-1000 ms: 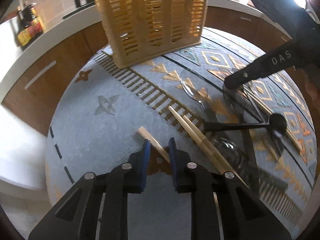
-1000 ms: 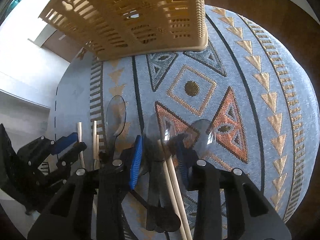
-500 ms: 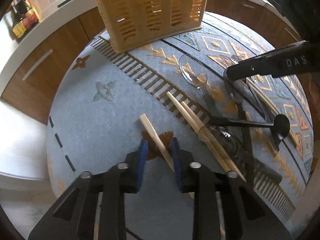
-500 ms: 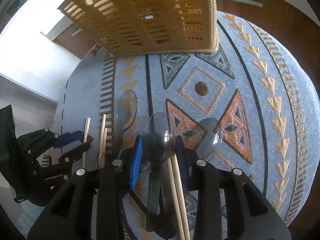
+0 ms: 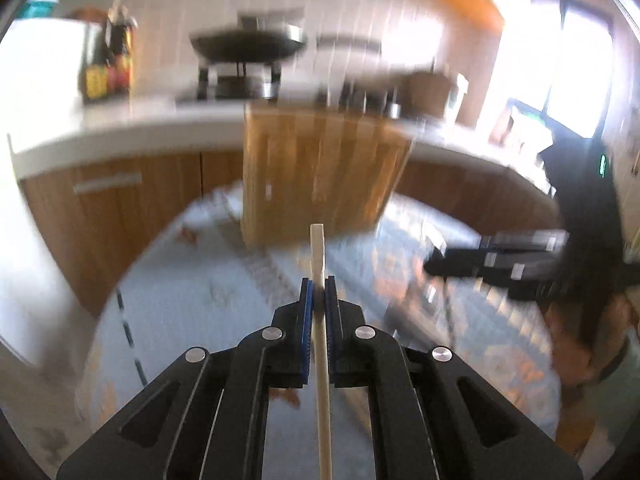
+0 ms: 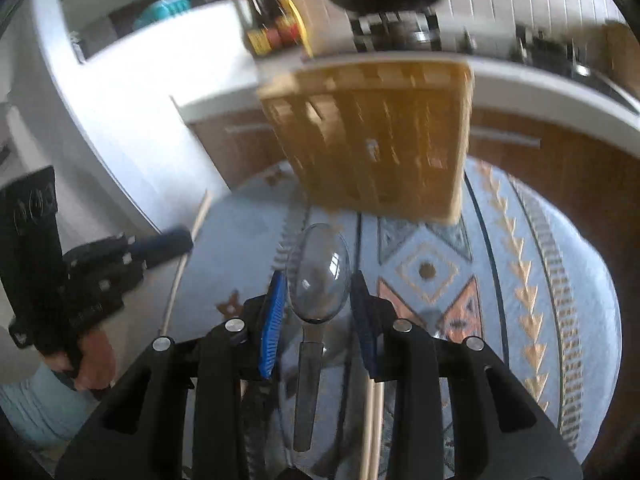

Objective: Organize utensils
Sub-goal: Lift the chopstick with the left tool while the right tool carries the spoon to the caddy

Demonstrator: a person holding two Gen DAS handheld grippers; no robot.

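Clamping a chopstick [image 5: 319, 264] in my left tool [image 5: 319, 292], I hold a clear spoon [image 6: 319, 280] in my right tool [image 6: 319, 292]; ahead stands what looks like a slatted basket [image 6: 372, 136].

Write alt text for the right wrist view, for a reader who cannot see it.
The right tongs grip a clear plastic spoon by its bowl, above a round table with a patterned blue cloth. Ahead stands a yellow slotted utensil basket. At left, the left tongs hold a wooden chopstick; the picture is blurred.
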